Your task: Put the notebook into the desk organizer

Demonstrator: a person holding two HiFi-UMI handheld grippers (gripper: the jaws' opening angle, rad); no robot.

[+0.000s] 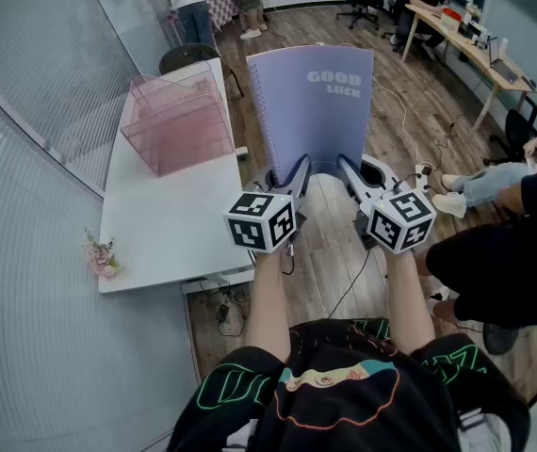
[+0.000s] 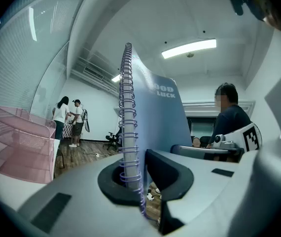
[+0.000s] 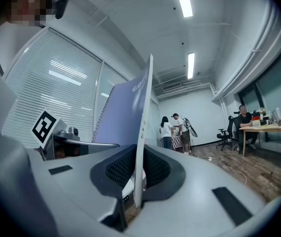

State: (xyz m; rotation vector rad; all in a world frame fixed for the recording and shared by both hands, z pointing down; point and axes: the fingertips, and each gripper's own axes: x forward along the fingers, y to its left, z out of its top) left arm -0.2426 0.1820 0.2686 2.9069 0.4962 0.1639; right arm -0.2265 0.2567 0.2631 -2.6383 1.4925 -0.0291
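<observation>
My left gripper is closed narrow on the spiral binding of the notebook, and my right gripper is pinched just as narrow on its free edge, low down. Between them the purple notebook stands upright in the air over the wooden floor, to the right of the white table. The pink mesh desk organizer sits on the far part of that table, well apart from the notebook and to its left. As I judge it, the step is to carry the notebook left and over the organizer, line its thin edge up with an open slot, then lower it straight in. Both hands should move together so the cover does not twist or slip from the pads. The near table edge and the organizer's front wall are what I could catch on. A small flower sprig lies at the near left corner, out of my path. A seated person is near on my right, and others stand far off.
</observation>
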